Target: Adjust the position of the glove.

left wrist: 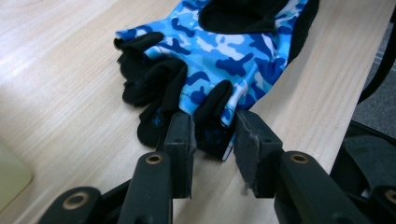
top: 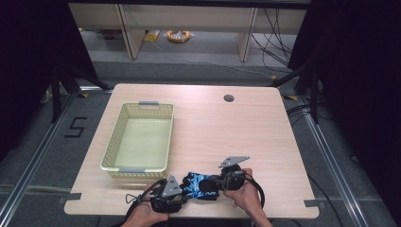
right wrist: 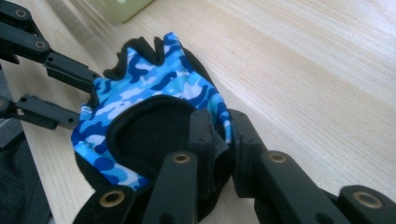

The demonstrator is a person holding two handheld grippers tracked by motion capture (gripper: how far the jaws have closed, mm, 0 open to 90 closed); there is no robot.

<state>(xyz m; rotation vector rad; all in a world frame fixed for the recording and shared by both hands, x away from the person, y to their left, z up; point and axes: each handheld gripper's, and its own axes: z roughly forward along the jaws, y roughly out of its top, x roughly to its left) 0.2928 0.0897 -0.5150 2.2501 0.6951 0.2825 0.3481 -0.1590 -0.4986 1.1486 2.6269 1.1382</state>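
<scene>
Pale wooden table (top: 246, 132) on a grey floor, with dark curtains on both sides. An empty yellow-green plastic basket (top: 119, 163) sits at its left side. Near the front edge, between two hand-held grippers, lies a fingerless glove (top: 201, 185) in blue camouflage fabric with black trim. The left gripper (left wrist: 212, 137) has its jaws set narrowly around one short black finger stub of the glove; whether the pads press it is unclear. The right gripper (right wrist: 219, 137) has its jaws closed on the glove's black cuff edge, pinching the fabric.
</scene>
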